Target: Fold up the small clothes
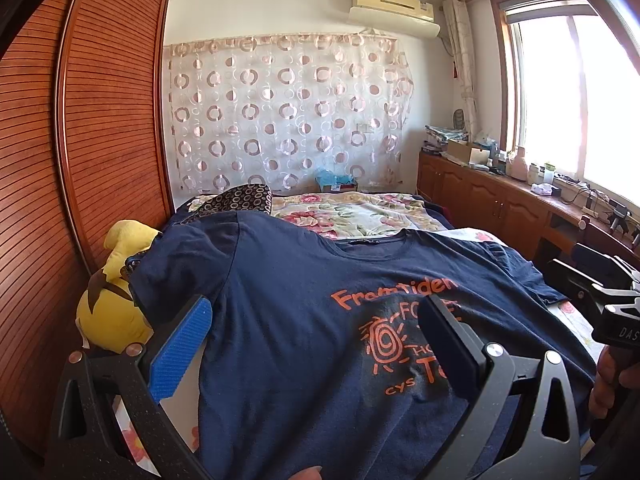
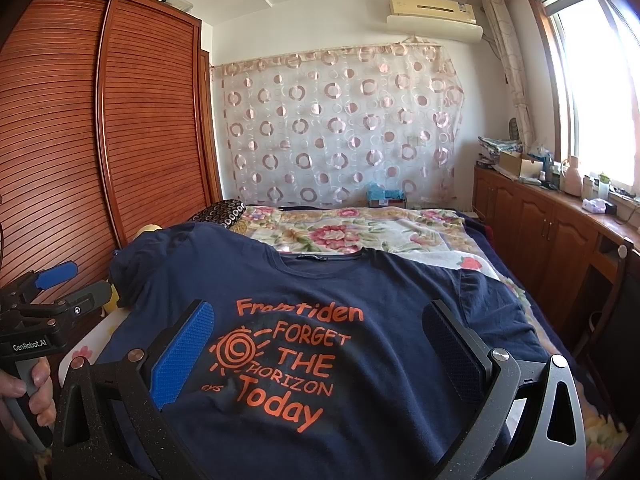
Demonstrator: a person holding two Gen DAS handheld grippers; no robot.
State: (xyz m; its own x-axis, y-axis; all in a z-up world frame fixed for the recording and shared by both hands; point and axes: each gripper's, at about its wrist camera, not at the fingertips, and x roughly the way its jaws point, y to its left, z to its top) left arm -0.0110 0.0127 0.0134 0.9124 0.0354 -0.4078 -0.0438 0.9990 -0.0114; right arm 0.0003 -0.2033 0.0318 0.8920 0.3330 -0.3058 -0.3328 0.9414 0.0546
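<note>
Both grippers, left [image 1: 316, 344] and right [image 2: 318, 344], hover with jaws wide, holding nothing, over the T-shirt [image 2: 320, 400] spread flat on the bed [image 2: 360, 228]. Pinching too deep could snag the bedspread too.

Daylight pours in through the wood-framed window [image 1: 576, 92] on the right, which is blown out to white glare in both views. The room is bright and mostly sharp. Fisheye distortion bows the brown slatted wooden wardrobe [image 2: 100, 128], and the corners are dark.
</note>
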